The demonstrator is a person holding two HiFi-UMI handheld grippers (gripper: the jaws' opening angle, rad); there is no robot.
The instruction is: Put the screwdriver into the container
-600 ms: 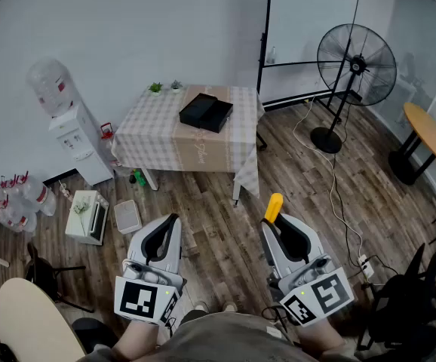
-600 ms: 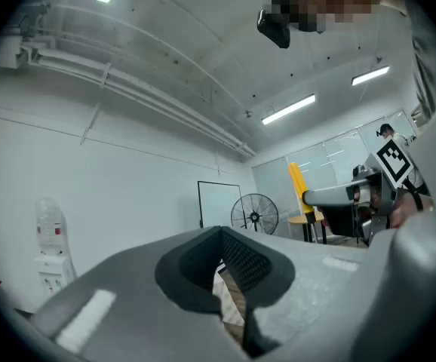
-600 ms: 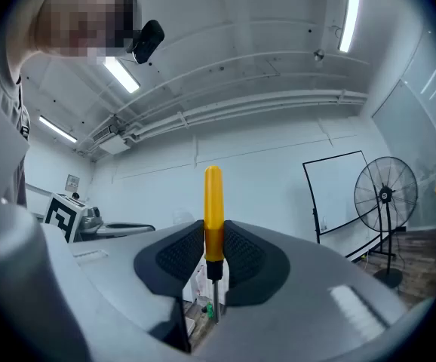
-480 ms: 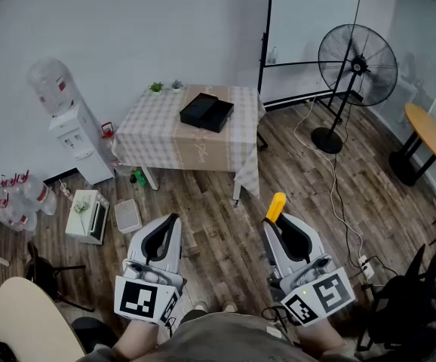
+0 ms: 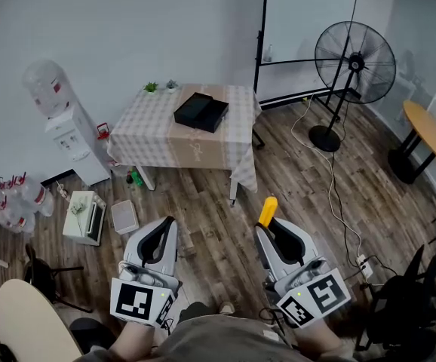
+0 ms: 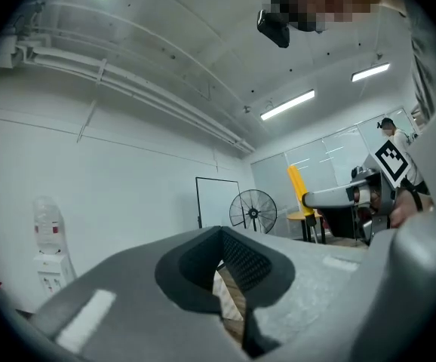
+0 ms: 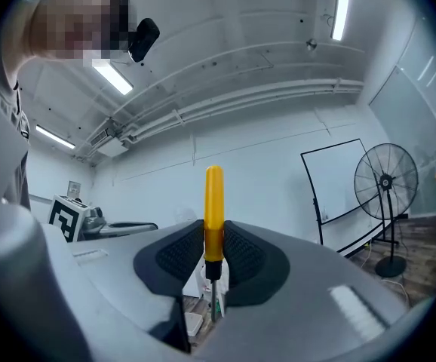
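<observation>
My right gripper (image 5: 272, 231) is shut on a screwdriver (image 5: 267, 211) whose yellow handle sticks out past the jaws; in the right gripper view the screwdriver (image 7: 213, 217) stands upright between the pads with its thin shaft pointing down. My left gripper (image 5: 158, 236) is held beside it at the same height, jaws shut with nothing between them (image 6: 229, 292). A black open box, the container (image 5: 201, 112), lies on a checked-cloth table (image 5: 158, 127) across the room, well ahead of both grippers.
A water dispenser (image 5: 59, 123) stands left of the table, a whiteboard (image 5: 308, 32) and a standing fan (image 5: 352, 66) to the right. A cable (image 5: 331, 179) runs over the wooden floor. A round wooden table (image 5: 428, 130) stands far right; boxes (image 5: 86, 217) lie on the floor.
The view has shifted slightly; the right gripper with the screwdriver has moved a little left and down in the frame. Both grippers keep the same grip.
</observation>
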